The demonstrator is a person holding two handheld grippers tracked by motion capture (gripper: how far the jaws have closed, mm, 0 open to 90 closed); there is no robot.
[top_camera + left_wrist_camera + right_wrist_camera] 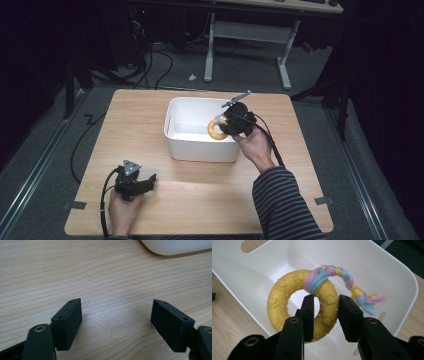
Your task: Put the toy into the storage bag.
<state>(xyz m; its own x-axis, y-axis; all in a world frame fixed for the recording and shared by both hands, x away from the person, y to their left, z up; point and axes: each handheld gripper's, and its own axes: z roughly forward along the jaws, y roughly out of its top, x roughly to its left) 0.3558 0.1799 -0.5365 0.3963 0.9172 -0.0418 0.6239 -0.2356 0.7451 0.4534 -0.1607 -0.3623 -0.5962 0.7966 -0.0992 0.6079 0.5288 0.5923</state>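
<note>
1. While your right claw (326, 315) squeezes the yellow ring toy (287, 307), it holds the toy over the inside of the white bin (200, 147).
2. One jaw goes through the hole of the ring, and the other presses on the outside of it.
3. You can see little paw prints and bumps on the ring.
4. A braided rope (342, 280) in pink, blue and yellow is tied around the ring, and its loose end hangs toward the far wall of the bin.
5. From above, the ring toy (216, 130) sits near the right side of the bin, just under your right claw (227, 124).
6. Your left claw (116, 322) is wide, with nothing between its jaws.
7. It rests low over the wooden surface (75, 270), well apart from the bin, on the side nearest you.
8. Your left hand (122, 210) holds it close to the near edge of the surface.
</note>
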